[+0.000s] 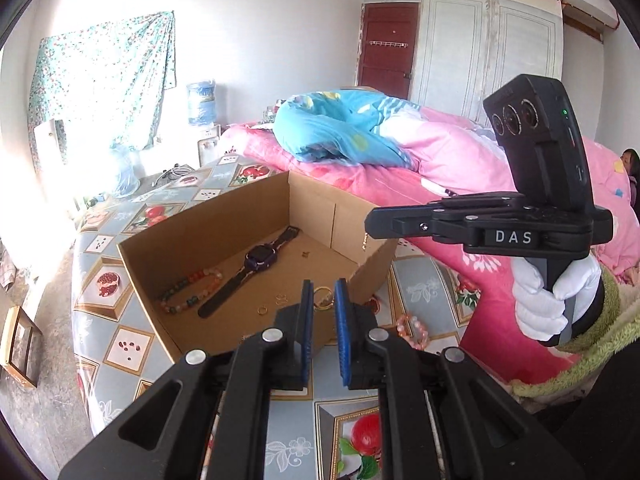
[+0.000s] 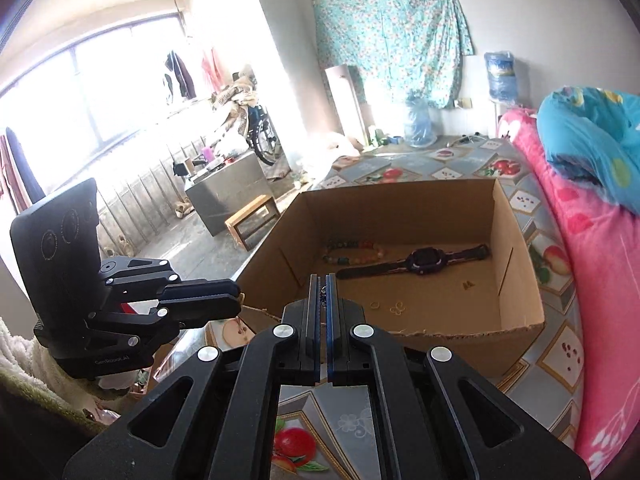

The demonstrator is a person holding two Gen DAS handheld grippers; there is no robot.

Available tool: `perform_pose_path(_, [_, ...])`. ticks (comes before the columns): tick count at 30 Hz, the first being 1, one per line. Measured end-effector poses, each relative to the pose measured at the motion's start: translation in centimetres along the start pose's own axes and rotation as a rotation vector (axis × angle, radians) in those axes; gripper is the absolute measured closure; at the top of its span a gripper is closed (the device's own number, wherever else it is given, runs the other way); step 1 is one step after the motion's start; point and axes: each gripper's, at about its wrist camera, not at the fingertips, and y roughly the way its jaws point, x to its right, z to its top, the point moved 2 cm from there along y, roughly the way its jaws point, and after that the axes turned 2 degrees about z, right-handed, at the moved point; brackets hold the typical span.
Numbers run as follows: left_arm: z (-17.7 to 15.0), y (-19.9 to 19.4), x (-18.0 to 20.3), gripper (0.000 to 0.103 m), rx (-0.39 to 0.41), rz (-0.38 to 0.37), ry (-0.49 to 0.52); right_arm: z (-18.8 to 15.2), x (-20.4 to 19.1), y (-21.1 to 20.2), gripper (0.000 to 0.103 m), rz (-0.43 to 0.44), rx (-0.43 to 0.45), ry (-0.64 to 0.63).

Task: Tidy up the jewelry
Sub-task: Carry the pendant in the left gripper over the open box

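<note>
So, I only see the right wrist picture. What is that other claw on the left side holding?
Observer: The left gripper pinches a gold hoop between its blue pads.
Operator: And what hangs from my own claw?
Observer: Seen from the side, a thin gold chain dangles below the shut tips of the right gripper.
Operator: Who is carrying that one?
Observer: A hand in a white glove grips its handle.
</note>
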Motion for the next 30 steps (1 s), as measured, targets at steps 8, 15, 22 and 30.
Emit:
perform_pose_path(8, [4.8,6.6,-2.6,0.093,-0.15,-0.023,-0.06,2.1,4.3,2.8,0.103,-0.012,-0.08,0.039])
perform_pose_path(15, [6.5,16.0,-5.4,0.093,-0.403,-0.117,-0.187,1.5,6.1,5.8,0.103,-0.036,-0.233,-0.012])
perform_pose_path(22, [5.8,22.6,-6.7,0.093,-0.59,-0.161,-0.276,1.1,7.4,7.3,0.102,-0.061,-0.315,-0.059])
perform_pose_path(30, [5.1,26.0,-7.1,0.091,-0.678,-0.185,-0.325,1.1,9.1,8.0,0.097,-0.057,-0.328,-0.042])
